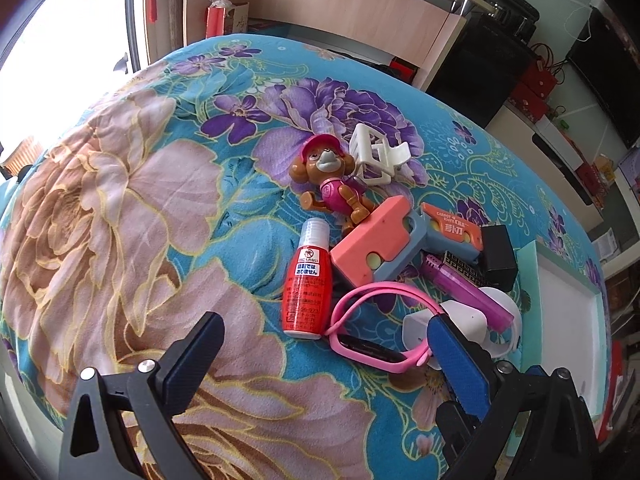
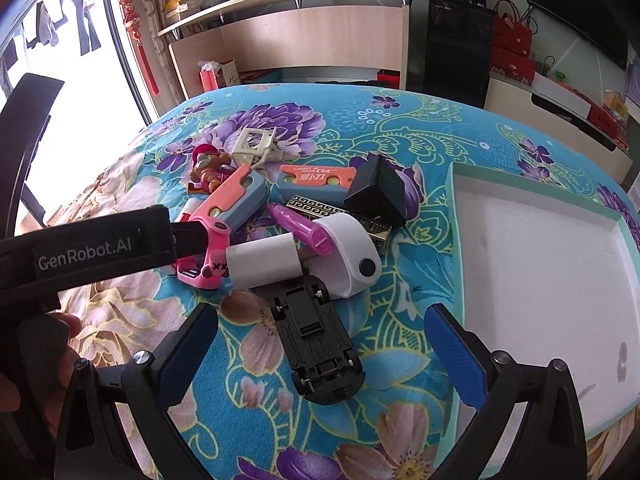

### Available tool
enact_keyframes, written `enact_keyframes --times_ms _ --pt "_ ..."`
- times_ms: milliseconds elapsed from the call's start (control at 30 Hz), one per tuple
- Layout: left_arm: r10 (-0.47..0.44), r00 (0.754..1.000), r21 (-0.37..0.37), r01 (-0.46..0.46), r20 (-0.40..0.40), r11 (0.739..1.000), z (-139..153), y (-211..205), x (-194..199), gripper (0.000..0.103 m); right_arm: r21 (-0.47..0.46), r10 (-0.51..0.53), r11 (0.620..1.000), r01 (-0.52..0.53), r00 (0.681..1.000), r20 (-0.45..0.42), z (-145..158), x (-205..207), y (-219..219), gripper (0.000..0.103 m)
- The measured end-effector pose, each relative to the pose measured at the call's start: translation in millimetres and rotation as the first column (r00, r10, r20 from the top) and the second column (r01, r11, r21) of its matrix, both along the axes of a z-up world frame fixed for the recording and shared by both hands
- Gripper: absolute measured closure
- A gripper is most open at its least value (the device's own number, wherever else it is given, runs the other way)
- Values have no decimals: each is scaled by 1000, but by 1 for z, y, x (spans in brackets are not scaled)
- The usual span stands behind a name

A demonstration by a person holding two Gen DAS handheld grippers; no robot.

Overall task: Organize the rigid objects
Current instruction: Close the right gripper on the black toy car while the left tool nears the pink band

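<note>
— Floral cloth, turquoise with pink and purple blooms, covers the worktop; behind it runs a pale wooden counter, and a dark cabinet stands far right. What clutters the cloth?

— One heap of small things, left of a white tray with a mint rim that lies on the right side. At the far end of the heap sit a brown toy dog in a pink cap and a white hair claw just beside it.

— And nearer?

— A salmon-and-blue toy pistol lies in the middle, a red bottle with a white cap touching its left side. An orange toy knife and a black box lie to the right. A purple lighter rests across a white plastic piece, over a patterned gold-and-black one.

— What stands in the way?

— A pink watch lies at the near edge, directly ahead of the left gripper, which hovers with its blue pads spread wide and nothing between them. In the right wrist view that gripper's black body covers part of the watch.

— The right gripper?

— Also spread wide and empty. A black toy car lies upside down between its fingers, untouched, its far end tucked under a white cylinder.
</note>
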State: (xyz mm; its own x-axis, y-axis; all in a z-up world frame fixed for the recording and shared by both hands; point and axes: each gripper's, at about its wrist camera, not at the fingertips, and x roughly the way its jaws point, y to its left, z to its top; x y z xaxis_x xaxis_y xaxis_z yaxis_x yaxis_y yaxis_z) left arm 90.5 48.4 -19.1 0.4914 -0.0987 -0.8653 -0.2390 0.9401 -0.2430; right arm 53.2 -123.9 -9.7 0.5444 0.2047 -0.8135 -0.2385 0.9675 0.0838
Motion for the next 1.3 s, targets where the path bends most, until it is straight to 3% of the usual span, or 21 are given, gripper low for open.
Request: enact_keyframes --times_ms 233,300,533,733,800,967,1067,1167,1300 --pt "-19 1000 -19 19 8 1000 -5 -1 -7 1 18 -9 1000 10 999 -32 -15 5 -1 5" --pt "-44 999 -11 44 11 999 -4 -5 -8 1 28 -8 1000 9 999 -44 -19 6 -2 10" --pt "-109 994 -12 110 28 994 -4 -25 -6 1 32 -14 999 15 999 -35 -19 6 -4 13" --pt "-101 994 -52 103 37 993 -9 -25 -3 6 16 -11 1000 12 999 -34 -19 5 -4 14" --pt "-103 994 -78 107 47 991 -8 -24 -2 11 5 -8 1000 8 999 -33 -20 4 -3 14" --pt "-51 997 -159 61 65 985 -7 -14 -2 12 -2 -6 1000 6 999 -32 -20 4 -3 14" --pt "-32 998 -144 40 58 989 -9 -11 -1 14 -9 -5 1000 4 999 -33 -20 4 -2 14" --pt "-29 998 -197 39 56 980 -12 -8 -1 23 -14 -5 1000 5 999 -34 -21 4 -2 14" --pt "-29 999 -169 33 29 985 -17 -9 0 24 -16 -5 1000 4 999 -34 -21 4 -1 14"
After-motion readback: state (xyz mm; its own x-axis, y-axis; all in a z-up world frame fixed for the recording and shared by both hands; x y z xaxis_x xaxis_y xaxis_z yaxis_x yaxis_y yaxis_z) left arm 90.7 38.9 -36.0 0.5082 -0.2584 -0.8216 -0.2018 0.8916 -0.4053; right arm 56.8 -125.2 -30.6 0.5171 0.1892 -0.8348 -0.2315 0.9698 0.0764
